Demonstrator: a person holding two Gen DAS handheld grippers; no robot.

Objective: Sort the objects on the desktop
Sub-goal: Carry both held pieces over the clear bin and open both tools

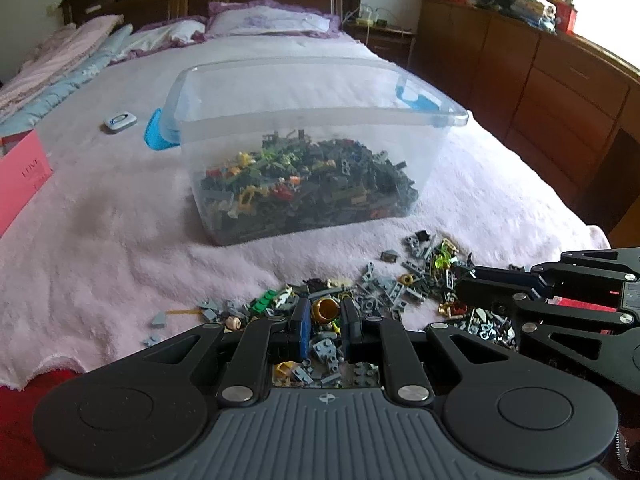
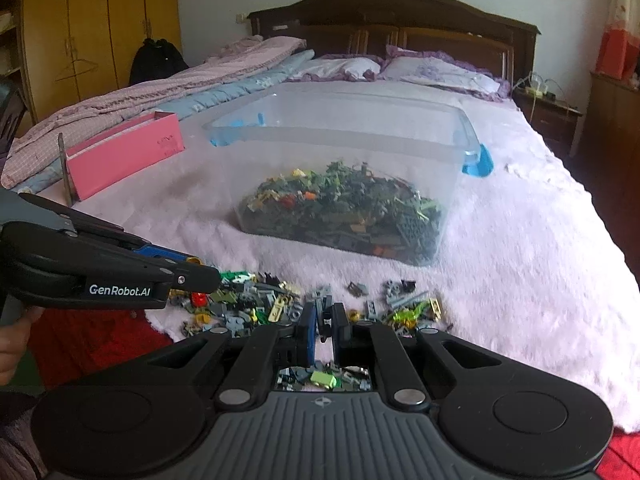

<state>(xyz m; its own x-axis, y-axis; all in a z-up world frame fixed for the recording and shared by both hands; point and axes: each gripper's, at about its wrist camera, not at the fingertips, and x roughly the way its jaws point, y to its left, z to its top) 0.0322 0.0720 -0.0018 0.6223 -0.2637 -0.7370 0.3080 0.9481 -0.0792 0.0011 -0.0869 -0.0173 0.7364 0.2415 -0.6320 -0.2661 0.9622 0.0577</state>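
left gripper (image 1: 325, 312): fingers a little apart, a gold barrel piece (image 1: 325, 307) sits between them, grip not sure | right gripper (image 2: 323, 322): nearly closed, holds nothing clear | loose toy bricks (image 1: 400, 292): lower middle, on pink blanket (image 1: 100, 240) | clear bin (image 1: 304, 152): center, half full of bricks

Right gripper (image 2: 323, 322) low over the scattered toy bricks (image 2: 256, 300) on the pink blanket (image 2: 520, 260), fingers close together, a small dark piece between them. Left gripper (image 2: 200, 270) reaches in from the left over the pile's edge. Beyond sits the clear tub (image 2: 460, 128), part-filled with bricks.
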